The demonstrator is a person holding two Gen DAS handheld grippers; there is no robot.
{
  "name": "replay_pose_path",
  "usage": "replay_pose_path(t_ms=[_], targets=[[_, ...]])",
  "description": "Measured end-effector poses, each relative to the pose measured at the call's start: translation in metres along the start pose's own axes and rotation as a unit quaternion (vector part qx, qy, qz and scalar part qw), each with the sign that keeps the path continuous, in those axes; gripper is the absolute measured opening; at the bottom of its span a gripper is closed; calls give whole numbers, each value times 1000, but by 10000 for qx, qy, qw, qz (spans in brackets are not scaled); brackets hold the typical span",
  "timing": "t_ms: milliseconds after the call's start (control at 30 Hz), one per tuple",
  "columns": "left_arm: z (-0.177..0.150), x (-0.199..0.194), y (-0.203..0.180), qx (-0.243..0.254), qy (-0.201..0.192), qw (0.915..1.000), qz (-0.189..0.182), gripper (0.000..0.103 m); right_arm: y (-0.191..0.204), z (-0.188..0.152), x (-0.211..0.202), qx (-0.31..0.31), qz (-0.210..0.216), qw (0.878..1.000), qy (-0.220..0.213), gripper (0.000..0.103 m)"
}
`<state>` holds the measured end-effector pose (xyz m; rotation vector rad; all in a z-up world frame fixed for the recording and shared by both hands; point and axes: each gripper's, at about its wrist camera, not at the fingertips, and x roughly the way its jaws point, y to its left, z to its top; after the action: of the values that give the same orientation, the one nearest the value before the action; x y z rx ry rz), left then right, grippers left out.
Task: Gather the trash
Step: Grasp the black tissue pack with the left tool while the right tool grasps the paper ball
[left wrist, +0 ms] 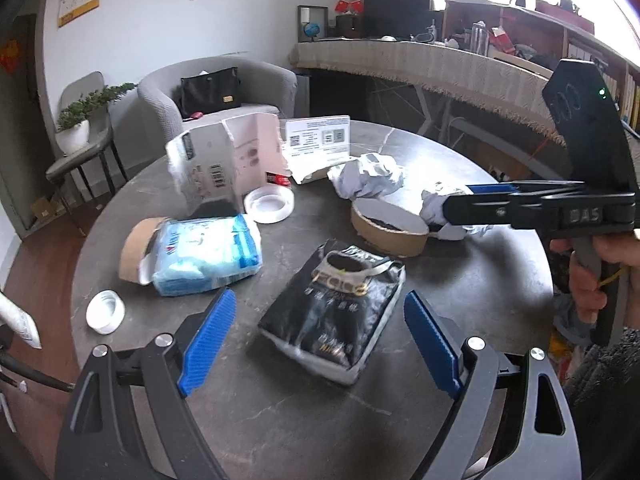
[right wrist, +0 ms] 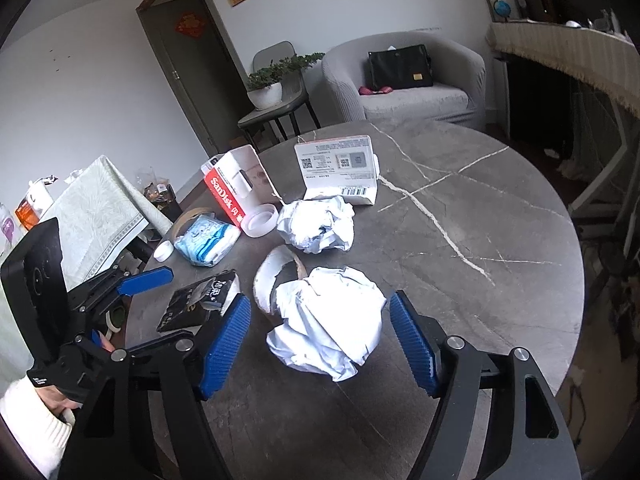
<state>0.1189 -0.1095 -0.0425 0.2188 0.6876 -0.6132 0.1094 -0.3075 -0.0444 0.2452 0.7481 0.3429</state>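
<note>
A black crumpled packet [left wrist: 336,312] lies on the round grey table [left wrist: 460,292], between the open fingers of my left gripper [left wrist: 320,338]; it also shows in the right wrist view [right wrist: 198,304]. My right gripper [right wrist: 320,340] is open around a crumpled white paper ball [right wrist: 328,320], seen side-on in the left wrist view [left wrist: 448,208]. A second paper ball [right wrist: 318,224] lies farther back. A brown paper bowl [left wrist: 390,226] lies between the packet and the near ball.
A blue tissue pack [left wrist: 206,254], tape roll [left wrist: 269,204], white cap [left wrist: 105,312], torn white box [left wrist: 224,164] and a flat carton [right wrist: 340,172] crowd the table's left and back. Grey armchair [right wrist: 404,80] and a long desk [left wrist: 420,64] stand behind.
</note>
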Motion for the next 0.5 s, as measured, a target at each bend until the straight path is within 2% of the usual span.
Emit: replay_pose_path(t_ms=[167,233,267,300,500], targets=[[0,9,-7,151,128,9997,-162,87,-4,-2,7,137,34,9998,158,64],[-1,11,-6,120,140,9996,-206,83,-4,-2,9,132,10,9998,169,61],[-1,10,-5,92,139,9996,-228,81,-4,-2,9,137,9,9998,163,54],[-1,10,-3,46,151,9996,-244,76,-4,-1,8,140,-5,9998,160,52],[2,7,-5,-22,197,9995,-253,67,0,2,0,103,-118,9999,-16,50]])
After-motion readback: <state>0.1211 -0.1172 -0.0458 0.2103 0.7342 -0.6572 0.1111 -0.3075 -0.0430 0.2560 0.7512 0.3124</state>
